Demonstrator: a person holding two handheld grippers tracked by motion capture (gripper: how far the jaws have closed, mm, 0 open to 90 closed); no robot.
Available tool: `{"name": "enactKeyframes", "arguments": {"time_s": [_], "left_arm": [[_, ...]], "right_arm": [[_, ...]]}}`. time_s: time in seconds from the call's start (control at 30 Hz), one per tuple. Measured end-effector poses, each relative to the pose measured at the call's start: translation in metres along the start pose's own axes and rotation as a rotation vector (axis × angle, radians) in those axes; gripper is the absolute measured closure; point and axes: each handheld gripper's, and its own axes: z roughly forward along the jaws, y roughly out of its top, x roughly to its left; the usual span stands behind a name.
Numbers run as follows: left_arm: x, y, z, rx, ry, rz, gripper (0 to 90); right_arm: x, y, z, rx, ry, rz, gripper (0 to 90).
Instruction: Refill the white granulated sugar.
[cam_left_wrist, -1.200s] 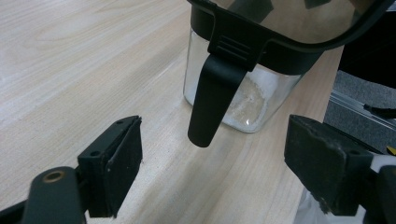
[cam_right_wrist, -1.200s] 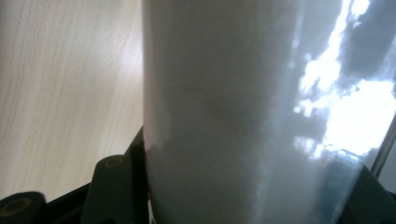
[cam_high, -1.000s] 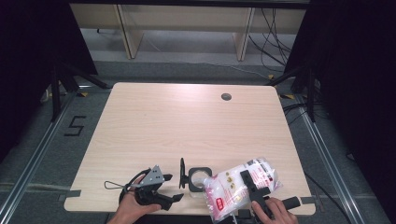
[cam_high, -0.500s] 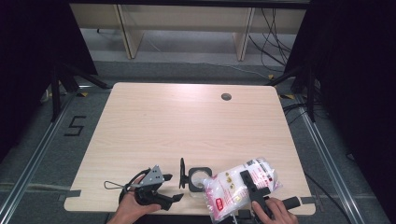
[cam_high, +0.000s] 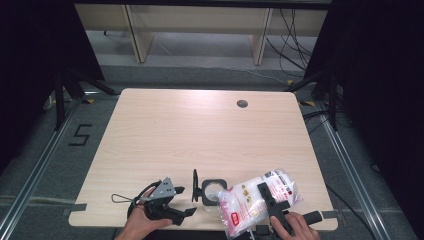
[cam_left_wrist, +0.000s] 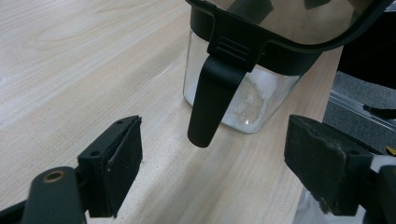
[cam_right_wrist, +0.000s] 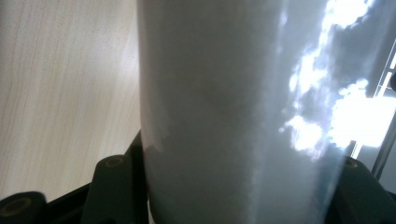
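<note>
Right tongs (cam_high: 267, 196) clamp a clear, white-filled bag (cam_high: 250, 197); left tongs (cam_left_wrist: 219, 175) gape empty.

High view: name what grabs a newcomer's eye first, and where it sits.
The white-and-red plastic bag of powder stands out at the table's near right edge, clamped in the right claw and tipped toward the clear square jar with a black rim. The jar's hinged black lid stands open at its left. The left claw rests open beside it, holding nothing.
</note>
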Motion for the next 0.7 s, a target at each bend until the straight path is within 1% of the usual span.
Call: {"name": "enactKeyframes", "arguments": {"time_s": [0.03,0.07,0.1,0.13,0.17,0.2,0.23,0.27,0.33,0.37,0.5,0.53,0.57,0.6,0.63,0.67,0.7], "left_arm": [[-0.0008,-0.0003,0.0,0.0,0.001,-0.013,19.0],[0.0015,0.0,-0.0013,0.024,0.011,0.018,19.1],[0.0013,-0.0001,-0.001,0.022,0.01,0.015,19.1],[0.0,-0.0002,-0.0001,0.004,0.001,-0.002,19.1],[0.0007,0.0001,-0.0004,0.008,0.001,0.009,19.1],[-0.0004,0.0,0.0001,0.0,-0.001,-0.005,19.1],[0.0008,0.0,-0.0008,0.016,0.009,0.009,19.1],[0.0012,0.0001,-0.001,0.021,0.01,0.016,19.2],[0.0015,0.0005,-0.0018,0.026,0.012,0.021,19.2],[-0.0002,0.0002,-0.0011,0.006,0.003,0.0,19.2],[0.0,-0.0001,0.0,-0.001,0.0,-0.004,19.2],[-0.0005,0.0,-0.0003,0.0,0.006,-0.005,19.2],[0.0011,0.0004,-0.0015,0.02,0.01,0.015,19.2],[0.0001,0.0002,-0.0012,0.011,0.005,0.005,19.2],[0.0003,0.0003,-0.0012,0.012,0.005,0.008,19.3],[0.001,0.0004,-0.0015,0.02,0.011,0.015,19.3],[-0.0004,0.0002,-0.0007,0.005,0.004,-0.004,19.3]], "right_arm": [[-0.0001,0.0,-0.0001,0.001,0.0,0.0,44.5],[-0.0001,0.0,-0.0003,0.001,0.0,0.001,44.5],[-0.0001,-0.0001,-0.0002,0.0,0.0,0.001,44.5],[-0.0003,-0.0002,0.0,0.0,0.0,0.001,44.5],[-0.0003,-0.0002,0.0001,-0.002,-0.005,0.002,44.5],[0.0001,-0.0002,0.0001,0.002,0.0,0.004,44.5],[-0.0005,-0.0001,0.0004,-0.002,-0.005,-0.004,44.5],[0.0002,-0.0003,0.0003,0.0,0.002,0.005,44.5],[-0.001,-0.0007,0.0009,-0.004,-0.004,-0.007,44.6],[-0.0008,-0.0008,0.0009,-0.003,-0.003,-0.004,44.6],[-0.001,-0.0008,0.001,-0.002,-0.005,-0.004,44.6],[-0.0008,-0.0007,0.0012,0.001,0.003,0.0,44.5],[-0.0009,-0.0007,0.0012,0.0,-0.001,-0.001,44.6],[-0.0012,-0.0007,0.0008,-0.001,-0.005,-0.006,44.5],[0.0006,-0.0008,0.0005,0.004,0.0,0.019,44.5],[-0.0003,-0.0007,0.0007,-0.006,-0.009,0.014,44.5],[-0.0006,-0.0007,0.0007,-0.009,-0.009,0.016,44.6]]}}
